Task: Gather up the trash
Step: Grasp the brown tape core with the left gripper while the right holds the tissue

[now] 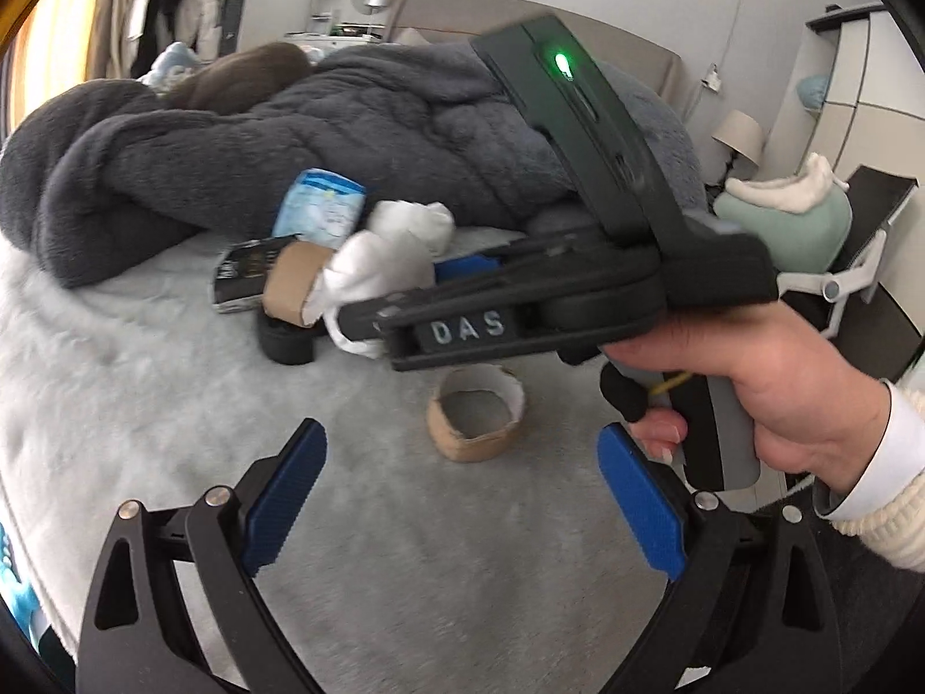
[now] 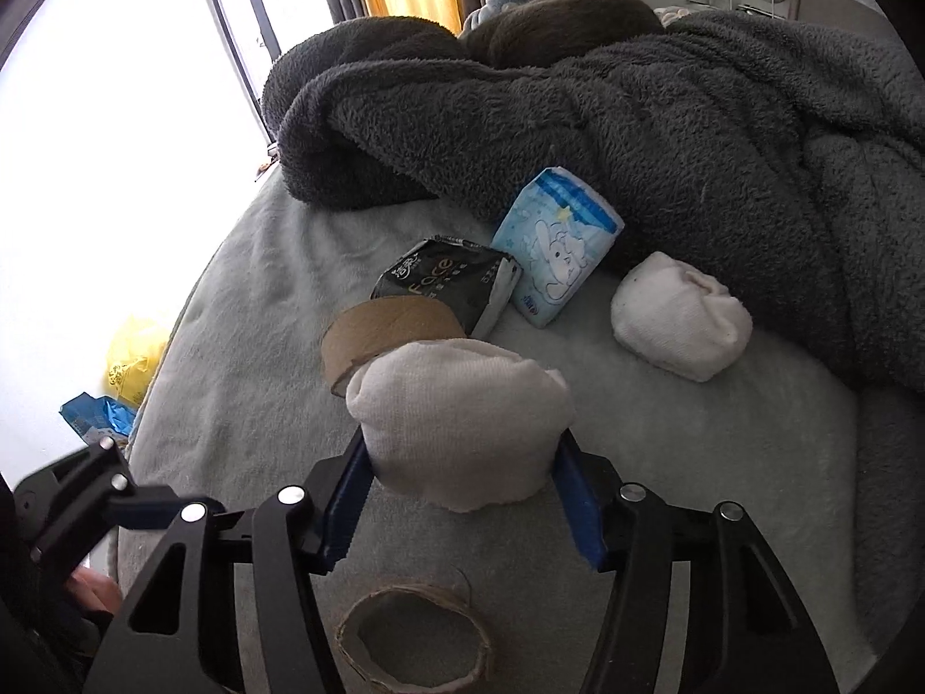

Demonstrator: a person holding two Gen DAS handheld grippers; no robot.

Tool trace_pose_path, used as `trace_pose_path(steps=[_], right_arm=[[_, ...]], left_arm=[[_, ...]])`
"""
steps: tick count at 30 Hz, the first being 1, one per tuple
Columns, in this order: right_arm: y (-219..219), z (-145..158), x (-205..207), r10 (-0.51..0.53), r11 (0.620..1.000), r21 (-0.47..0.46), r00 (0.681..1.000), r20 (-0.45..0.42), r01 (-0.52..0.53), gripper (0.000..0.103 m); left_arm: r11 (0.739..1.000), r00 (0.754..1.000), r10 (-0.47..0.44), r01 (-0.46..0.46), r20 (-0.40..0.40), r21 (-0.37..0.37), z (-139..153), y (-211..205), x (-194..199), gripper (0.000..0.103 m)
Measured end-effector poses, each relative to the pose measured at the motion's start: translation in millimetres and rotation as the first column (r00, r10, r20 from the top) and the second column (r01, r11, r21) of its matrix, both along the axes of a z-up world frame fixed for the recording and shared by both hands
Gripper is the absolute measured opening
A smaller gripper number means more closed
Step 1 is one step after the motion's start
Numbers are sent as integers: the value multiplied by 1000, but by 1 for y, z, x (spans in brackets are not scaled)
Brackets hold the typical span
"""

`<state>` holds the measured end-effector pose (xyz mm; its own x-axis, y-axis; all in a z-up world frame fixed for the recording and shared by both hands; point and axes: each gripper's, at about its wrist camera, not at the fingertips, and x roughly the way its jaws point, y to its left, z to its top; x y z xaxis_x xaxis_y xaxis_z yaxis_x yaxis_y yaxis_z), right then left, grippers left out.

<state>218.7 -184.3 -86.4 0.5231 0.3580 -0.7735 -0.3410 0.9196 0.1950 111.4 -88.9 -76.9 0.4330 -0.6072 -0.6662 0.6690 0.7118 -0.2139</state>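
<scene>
On the pale fluffy bed cover (image 2: 243,347) lie a brown cardboard tube (image 2: 387,329), a black tissue pack (image 2: 451,277), a blue tissue pack (image 2: 555,243) and a white sock ball (image 2: 682,318). My right gripper (image 2: 462,451) is shut on another white sock ball (image 2: 457,405), its blue pads pressing in from both sides. The left wrist view shows that gripper (image 1: 352,312) from the side with the white ball (image 1: 376,277) at its tip. A flat cardboard ring (image 1: 475,422) lies just ahead of my left gripper (image 1: 462,434), which is open and holds nothing.
A heaped dark grey blanket (image 2: 636,133) covers the far half of the bed. Beyond the bed's left edge, a yellow bag (image 2: 133,358) and a blue packet (image 2: 98,413) lie on the floor. A lamp (image 1: 737,136) and a green seat (image 1: 780,220) stand to the right.
</scene>
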Motion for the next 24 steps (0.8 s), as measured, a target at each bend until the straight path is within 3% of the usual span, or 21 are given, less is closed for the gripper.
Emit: trace_pose_path(steps=[5,14,20,24], right_arm=[[-11,6,-4,6,1000,29,1000,5,-7,60],[-30,16,-10,8,1000,-13,999,31,-8,60],[-42,14,-11,8,1000,-7,1000,17,-8,60],[-45,13,-13,23,997,-81,1000,11,-22,59]], left_arm=[[1000,1000,-18,17,5,9,-3,-14,-4,96],[1000,1000,-6,6,8,17,-9,-29,-2,95],[999,1000,21,-22,3,42,-19,-37,8,84],[998,999,39,-38,-14,49,-25,-39,16,75]])
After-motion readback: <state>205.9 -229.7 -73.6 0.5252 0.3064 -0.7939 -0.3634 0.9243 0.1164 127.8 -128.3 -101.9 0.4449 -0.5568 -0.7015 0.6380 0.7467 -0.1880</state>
